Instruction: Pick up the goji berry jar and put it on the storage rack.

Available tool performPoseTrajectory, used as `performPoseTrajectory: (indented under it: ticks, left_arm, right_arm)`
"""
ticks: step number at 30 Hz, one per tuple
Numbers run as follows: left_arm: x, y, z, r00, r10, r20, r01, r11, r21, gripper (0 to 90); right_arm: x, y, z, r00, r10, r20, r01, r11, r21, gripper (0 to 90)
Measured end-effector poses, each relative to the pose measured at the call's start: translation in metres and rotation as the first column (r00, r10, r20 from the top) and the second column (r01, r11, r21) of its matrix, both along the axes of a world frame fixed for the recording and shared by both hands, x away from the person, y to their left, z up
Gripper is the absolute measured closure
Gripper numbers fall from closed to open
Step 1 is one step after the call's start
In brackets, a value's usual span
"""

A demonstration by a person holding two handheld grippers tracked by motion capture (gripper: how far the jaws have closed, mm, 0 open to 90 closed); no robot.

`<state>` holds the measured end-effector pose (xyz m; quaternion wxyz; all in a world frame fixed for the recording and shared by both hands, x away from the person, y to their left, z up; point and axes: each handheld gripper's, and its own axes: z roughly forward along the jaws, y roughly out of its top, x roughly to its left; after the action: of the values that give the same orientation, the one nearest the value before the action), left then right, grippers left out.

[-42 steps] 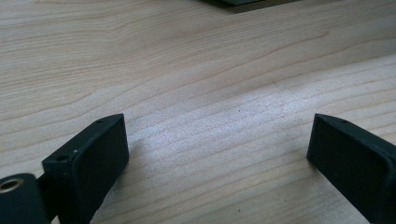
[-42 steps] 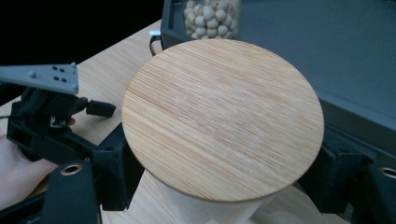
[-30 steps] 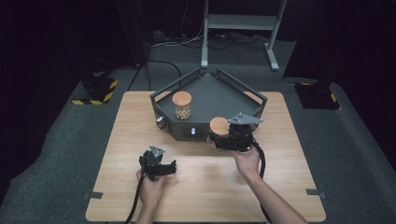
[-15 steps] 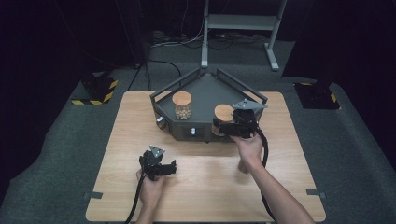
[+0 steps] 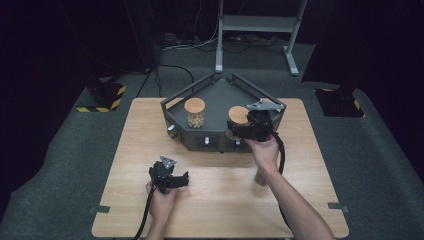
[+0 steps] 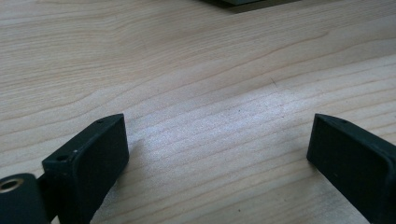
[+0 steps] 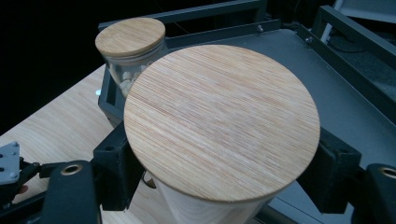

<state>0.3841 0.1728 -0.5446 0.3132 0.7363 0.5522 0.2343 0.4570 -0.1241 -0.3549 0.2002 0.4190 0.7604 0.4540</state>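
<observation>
A glass jar with a round wooden lid (image 5: 238, 114) (image 7: 219, 116) hangs at the front right of the dark tray (image 5: 218, 93), above its front wall. My right gripper (image 5: 236, 131) (image 7: 222, 179) is shut on the jar's body just under the lid. A second lidded jar (image 5: 194, 112) (image 7: 130, 39) with pale pieces inside stands on the tray's left side. My left gripper (image 5: 179, 180) (image 6: 217, 154) rests low over the bare wooden table (image 6: 196, 70) near the front, open with nothing between its fingers.
The tray (image 7: 345, 102) has raised metal rails along its sides and knobs on its front wall. A metal stand (image 5: 260, 22) and cables lie on the floor beyond the table. Black-and-yellow blocks (image 5: 102, 96) sit on the floor at the left.
My right gripper has carried the jar up and away from the person, from in front of the tray to over its front right. The left gripper has stayed put.
</observation>
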Motion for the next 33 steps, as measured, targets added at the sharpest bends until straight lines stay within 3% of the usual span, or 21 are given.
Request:
performPoseTrajectory:
  ticks: [17,33]
  left_arm:
    - [0.000,0.000,0.000,1.0000,0.001,0.000,-0.001,1.0000,-0.001,5.6]
    - [0.000,0.000,0.000,1.0000,-0.001,0.000,0.001,1.0000,0.000,5.6]
  right_arm:
    - [0.015,0.007,0.006,0.9987,-0.050,0.006,0.050,0.999,0.003,25.5]
    - [0.034,0.028,0.004,0.9971,-0.077,0.000,0.077,0.997,-0.022,25.5]
